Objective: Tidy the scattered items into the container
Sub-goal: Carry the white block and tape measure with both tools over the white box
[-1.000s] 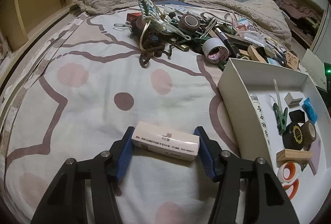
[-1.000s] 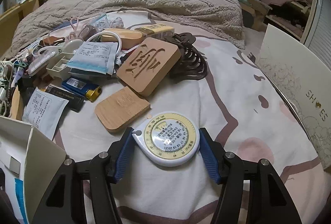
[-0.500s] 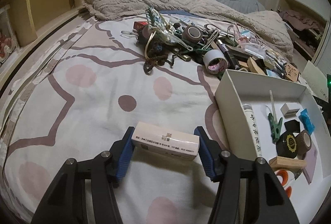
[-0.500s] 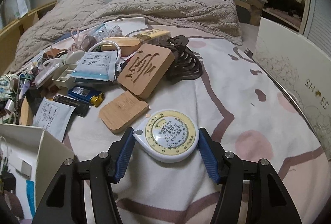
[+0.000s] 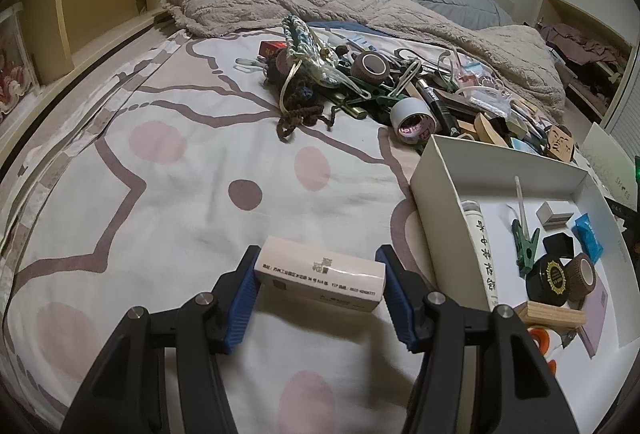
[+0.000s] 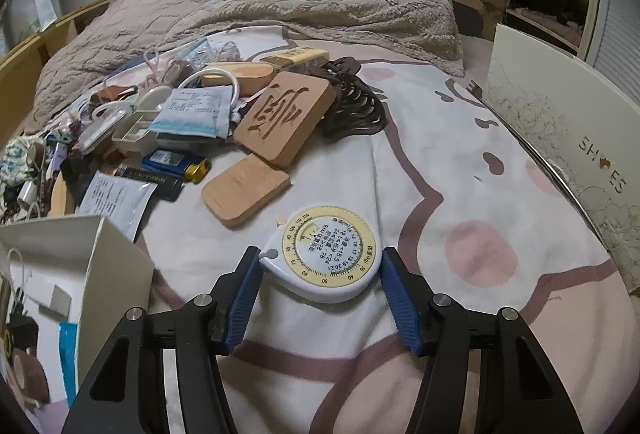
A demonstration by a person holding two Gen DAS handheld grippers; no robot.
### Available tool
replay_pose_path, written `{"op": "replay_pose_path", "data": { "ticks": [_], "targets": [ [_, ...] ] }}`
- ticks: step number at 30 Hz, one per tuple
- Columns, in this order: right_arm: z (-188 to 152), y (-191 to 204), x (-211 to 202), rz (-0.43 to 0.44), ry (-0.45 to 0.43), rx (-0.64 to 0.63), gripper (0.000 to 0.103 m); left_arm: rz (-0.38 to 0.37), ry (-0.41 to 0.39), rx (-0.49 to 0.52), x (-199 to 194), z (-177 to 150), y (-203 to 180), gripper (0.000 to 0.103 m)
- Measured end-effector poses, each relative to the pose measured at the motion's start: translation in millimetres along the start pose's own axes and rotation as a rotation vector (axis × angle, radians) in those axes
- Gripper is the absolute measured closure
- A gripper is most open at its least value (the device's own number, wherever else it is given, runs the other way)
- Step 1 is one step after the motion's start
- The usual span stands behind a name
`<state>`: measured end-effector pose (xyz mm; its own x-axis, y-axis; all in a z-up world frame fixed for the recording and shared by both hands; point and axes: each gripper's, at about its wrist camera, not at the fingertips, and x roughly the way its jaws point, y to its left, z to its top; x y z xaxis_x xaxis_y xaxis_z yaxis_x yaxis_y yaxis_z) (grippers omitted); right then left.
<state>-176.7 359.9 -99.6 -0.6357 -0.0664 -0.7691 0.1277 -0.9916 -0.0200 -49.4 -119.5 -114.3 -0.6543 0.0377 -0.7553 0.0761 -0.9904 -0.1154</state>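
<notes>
- We read "SHOES" in gold on the white lid (image 6: 568,129) that stands at the bed's right edge; the round tape (image 6: 326,253) has a yellow dial ring with numbers 30 to 120 and "BMI" in small print.
- The carton (image 5: 320,274) is a pale, glossy oblong with a small logo and a line of print too fine for us to read.
- A white tube (image 5: 482,254) in the box (image 5: 444,193) carries large dark characters down its length.
- The box is white card, open-topped, and also holds a green peg (image 5: 526,246), a brown tape roll (image 5: 580,272) and a wood block (image 5: 552,314).
- A wooden plaque (image 6: 286,117) with a carved character leans on the pile of clutter; a plain wooden slab (image 6: 244,189) lies just beside it on the patterned sheet (image 5: 180,193).
- Our left tool (image 5: 320,280) pinches the carton end to end between ribbed blue pads, just left of the box.
- Our right tool (image 6: 320,272) clamps the tape by its white plastic sides, above the sheet, right of the box corner.
</notes>
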Motion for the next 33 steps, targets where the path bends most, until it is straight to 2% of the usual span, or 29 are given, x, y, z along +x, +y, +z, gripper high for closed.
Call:
{"op": "replay_pose_path", "data": {
  "ticks": [16, 25, 29, 33],
  "targets": [
    [-29.6, 4.1, -39.3, 0.03, -0.002, -0.02, 0.042, 0.019, -0.006, -0.015, -7.1, 0.4, 0.7, 0.045],
    [-35.9, -3.0, -64.5, 0.001, -0.013, -0.018, 0.042, 0.023, -0.007, 0.015, -14.0, 2.0, -6.6, 0.045],
    [-31.7, -7.3, -77.5, 0.027, -0.028, 0.014, 0.042, 0.013, -0.011, 0.025, -21.3, 4.2, -11.5, 0.045],
    [-25.9, 4.6, -91.5, 0.078, -0.059, -0.002, 0.042, 0.004, -0.032, 0.057, -32.9, 9.1, -20.6, 0.045]
  ]
}}
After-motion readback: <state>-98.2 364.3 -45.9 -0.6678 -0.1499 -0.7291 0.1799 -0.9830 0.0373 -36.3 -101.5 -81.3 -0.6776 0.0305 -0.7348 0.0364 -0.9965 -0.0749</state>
